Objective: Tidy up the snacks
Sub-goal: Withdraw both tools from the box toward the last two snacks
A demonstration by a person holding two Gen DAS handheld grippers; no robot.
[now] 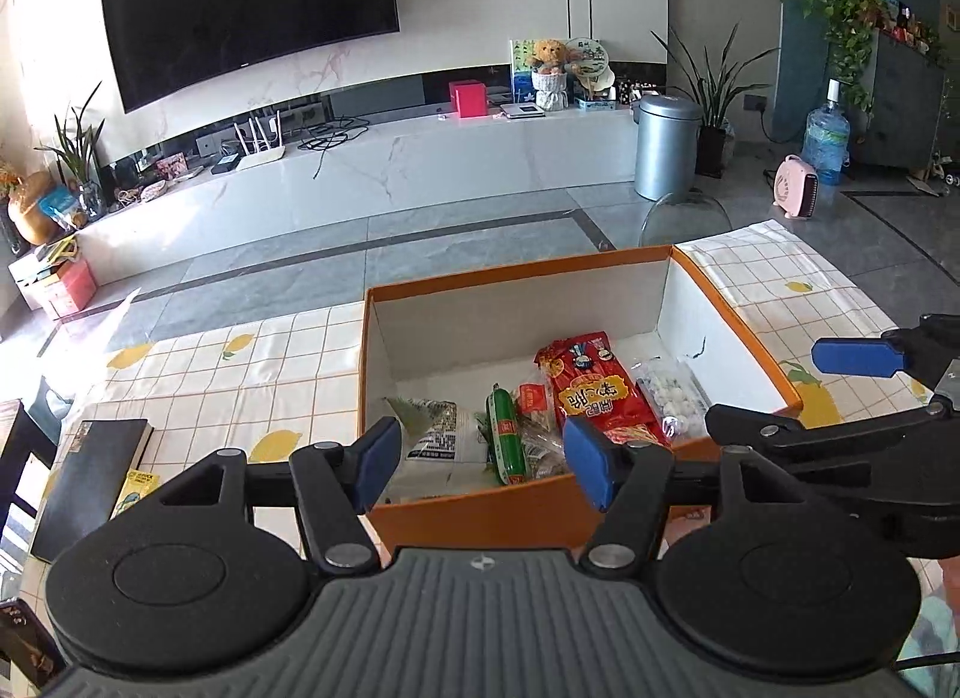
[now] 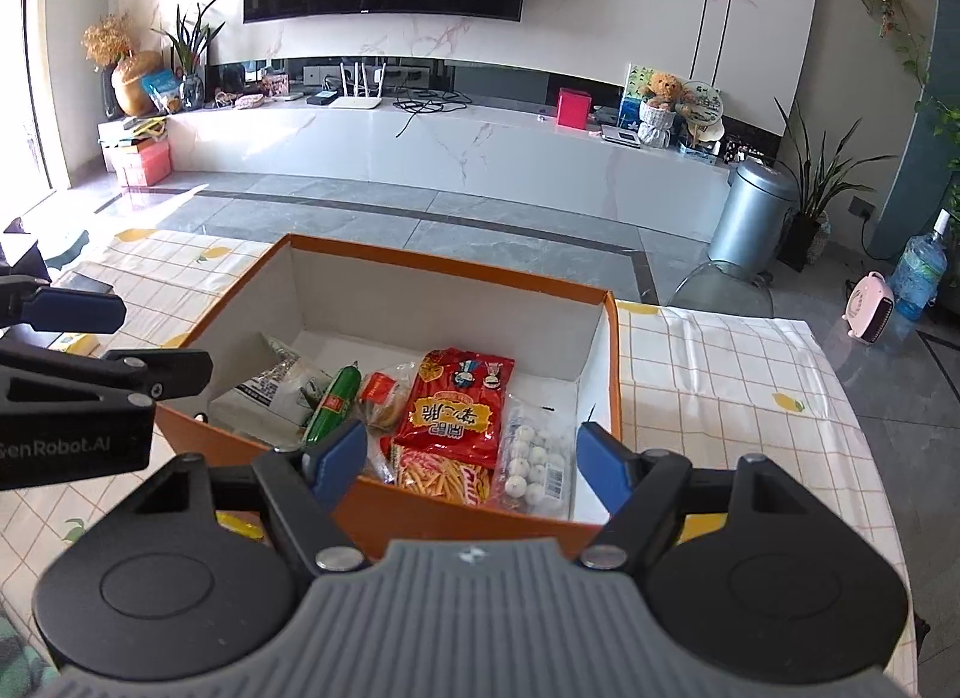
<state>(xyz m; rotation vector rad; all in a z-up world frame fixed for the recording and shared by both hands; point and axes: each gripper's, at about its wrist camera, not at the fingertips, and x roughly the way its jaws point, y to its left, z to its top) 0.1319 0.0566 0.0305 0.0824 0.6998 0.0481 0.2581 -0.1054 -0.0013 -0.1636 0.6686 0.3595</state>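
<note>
An orange box with white inside stands on the lemon-print tablecloth. Inside lie a red snack bag, a green sausage, a white packet, a clear pack of white balls and a small orange-labelled packet. My left gripper is open and empty just above the box's near wall. My right gripper is open and empty over the box's near right part. Each gripper shows at the edge of the other's view.
A black book and a yellow packet lie on the table left of the box. A clear chair back stands beyond the table. Behind are a TV unit, a grey bin and a pink heater.
</note>
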